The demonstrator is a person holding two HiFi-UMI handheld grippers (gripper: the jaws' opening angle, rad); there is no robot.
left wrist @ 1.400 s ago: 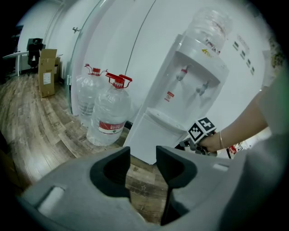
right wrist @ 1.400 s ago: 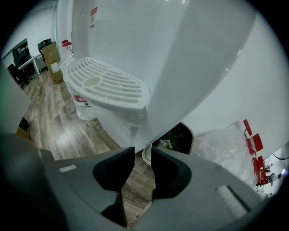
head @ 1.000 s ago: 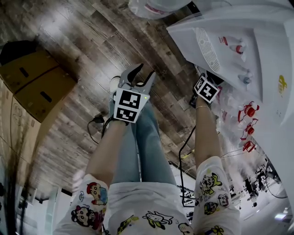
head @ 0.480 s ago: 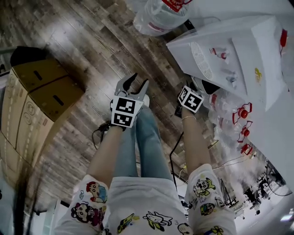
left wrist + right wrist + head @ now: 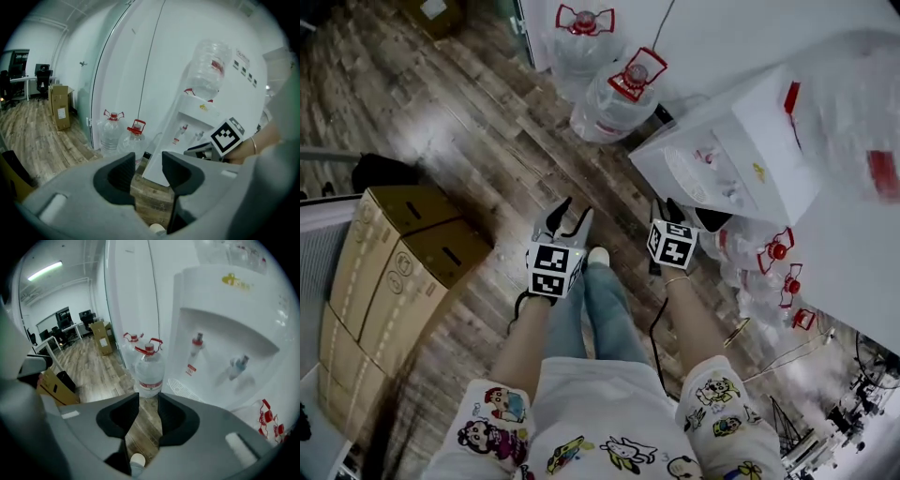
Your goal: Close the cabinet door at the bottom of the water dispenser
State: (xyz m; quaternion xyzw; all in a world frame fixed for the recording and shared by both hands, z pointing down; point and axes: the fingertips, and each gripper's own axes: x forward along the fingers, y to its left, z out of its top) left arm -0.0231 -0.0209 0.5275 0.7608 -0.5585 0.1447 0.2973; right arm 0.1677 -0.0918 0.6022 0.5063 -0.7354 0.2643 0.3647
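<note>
The plank floor (image 5: 441, 122) filled most of the head view, and on it the white water dispenser (image 5: 741, 159) stood at two o'clock from the person's shoes. An upturned bottle (image 5: 206, 70) sat on its top. Its lower front panel (image 5: 154, 161), likely the cabinet door, looked flat and flush with the body, with no gap showing; so the closing seemed done, though its bottom edge was hidden. Stacked cardboard boxes (image 5: 398, 272) lay at nine o'clock and spare water jugs (image 5: 609, 103) at twelve, both well clear of the door's swing. The left gripper (image 5: 148, 166) and right gripper (image 5: 149, 404) hung side by side in front of the dispenser, touching nothing, probably because nothing needed pushing. The left jaws stood apart and empty; the right showed a narrower gap, also empty.
</note>
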